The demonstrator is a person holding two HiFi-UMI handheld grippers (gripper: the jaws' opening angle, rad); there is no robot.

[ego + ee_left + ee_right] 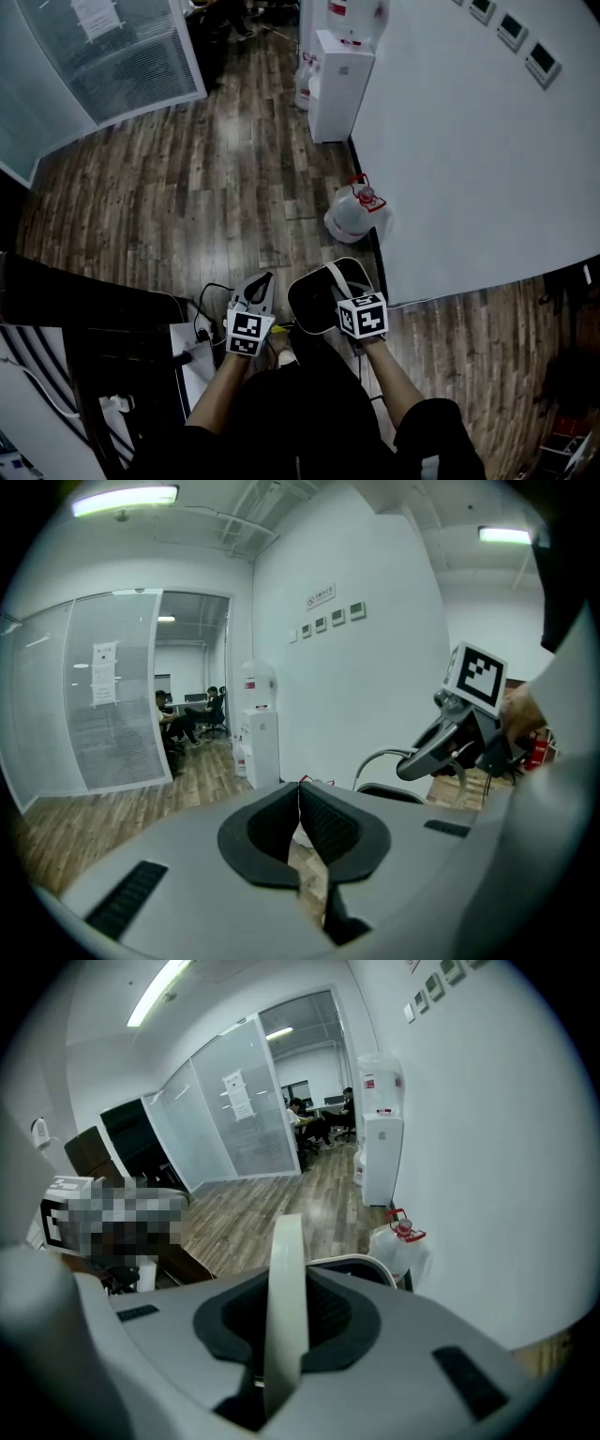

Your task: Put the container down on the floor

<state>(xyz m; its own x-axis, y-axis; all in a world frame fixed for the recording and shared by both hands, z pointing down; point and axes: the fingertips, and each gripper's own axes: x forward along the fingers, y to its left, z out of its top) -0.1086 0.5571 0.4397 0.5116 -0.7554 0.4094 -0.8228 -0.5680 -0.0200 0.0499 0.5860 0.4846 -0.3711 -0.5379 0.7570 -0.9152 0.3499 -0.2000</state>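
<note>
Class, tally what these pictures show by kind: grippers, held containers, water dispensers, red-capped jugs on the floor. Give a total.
Grippers: 2 (left gripper, right gripper)
Container: 1
Dispenser: 1
Jug: 1
Total: 5

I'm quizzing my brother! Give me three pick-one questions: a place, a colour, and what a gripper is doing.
1. Where is the jug? A on the floor by the wall; B on a chair; C on a shelf.
2. What colour is its cap? A blue; B red; C green.
3. The right gripper is: A open, empty; B shut on the handle; C out of view.
Answers: 1 A, it stands against the wall. 2 B, its top is red. 3 B, its jaws pinch the white handle.
</note>
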